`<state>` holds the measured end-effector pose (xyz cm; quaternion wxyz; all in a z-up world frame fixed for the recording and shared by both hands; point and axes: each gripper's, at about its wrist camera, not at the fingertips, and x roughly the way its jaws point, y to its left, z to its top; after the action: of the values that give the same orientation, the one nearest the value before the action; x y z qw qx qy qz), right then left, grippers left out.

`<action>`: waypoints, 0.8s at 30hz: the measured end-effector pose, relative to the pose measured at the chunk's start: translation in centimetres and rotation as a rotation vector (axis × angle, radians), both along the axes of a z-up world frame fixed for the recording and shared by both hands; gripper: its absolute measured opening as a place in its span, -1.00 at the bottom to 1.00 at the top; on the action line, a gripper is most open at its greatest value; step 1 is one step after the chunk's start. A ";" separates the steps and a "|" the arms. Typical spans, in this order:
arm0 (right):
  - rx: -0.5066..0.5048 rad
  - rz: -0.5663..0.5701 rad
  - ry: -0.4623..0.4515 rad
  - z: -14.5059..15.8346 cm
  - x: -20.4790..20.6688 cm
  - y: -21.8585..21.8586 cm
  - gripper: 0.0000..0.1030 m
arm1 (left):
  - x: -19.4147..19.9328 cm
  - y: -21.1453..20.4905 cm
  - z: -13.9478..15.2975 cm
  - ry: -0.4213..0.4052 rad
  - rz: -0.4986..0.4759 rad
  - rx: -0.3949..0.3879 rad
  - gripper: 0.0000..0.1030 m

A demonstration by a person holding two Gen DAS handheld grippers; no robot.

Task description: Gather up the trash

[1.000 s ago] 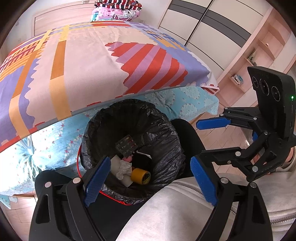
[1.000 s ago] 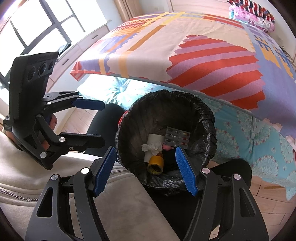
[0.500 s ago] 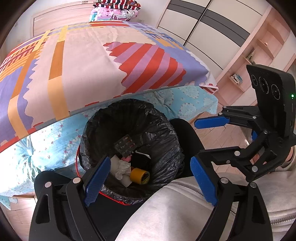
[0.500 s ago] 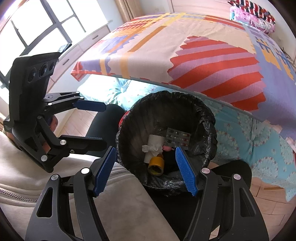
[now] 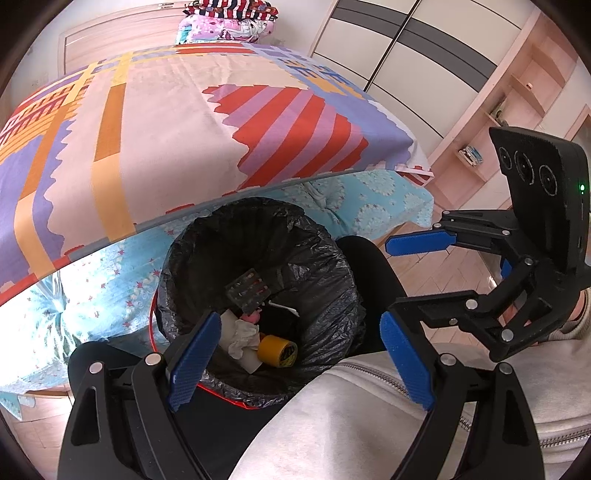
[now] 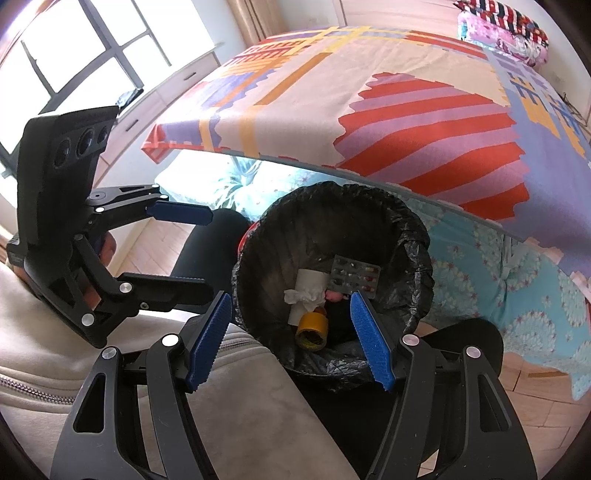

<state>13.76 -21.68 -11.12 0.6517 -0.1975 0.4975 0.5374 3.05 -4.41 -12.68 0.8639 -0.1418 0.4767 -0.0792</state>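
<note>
Home bedroom: bed (image 5: 155,122) with patterned cover, folded blankets (image 5: 225,22) at its head, sliding wardrobe (image 5: 417,48), wall shelves (image 5: 517,92), window (image 6: 74,55), wood floor (image 5: 443,273)

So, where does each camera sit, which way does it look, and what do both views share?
Left wrist: on the left tool, looking down into the bin beside the bed; shows its own open fingers, the right tool and a pale sleeve.
Right wrist: on the right tool, looking down into the same bin; shows its open fingers, the left tool and a sleeve.
Shared: bin, tape roll, pill pack, tissue, bed.
</note>
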 end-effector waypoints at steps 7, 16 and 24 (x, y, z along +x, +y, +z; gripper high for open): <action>0.000 -0.001 0.001 0.1 -0.1 0.0 0.29 | 0.0 0.0 0.1 0.001 -0.004 0.000 0.65; 0.000 -0.002 -0.002 0.1 -0.1 0.0 0.29 | 0.0 -0.1 0.0 0.001 -0.007 -0.002 0.65; 0.008 -0.001 -0.001 0.2 -0.1 0.0 0.29 | 0.0 0.0 0.0 0.000 -0.008 -0.003 0.65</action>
<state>13.69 -21.69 -10.91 0.6531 -0.1949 0.4950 0.5389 3.04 -4.43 -12.67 0.8635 -0.1411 0.4770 -0.0835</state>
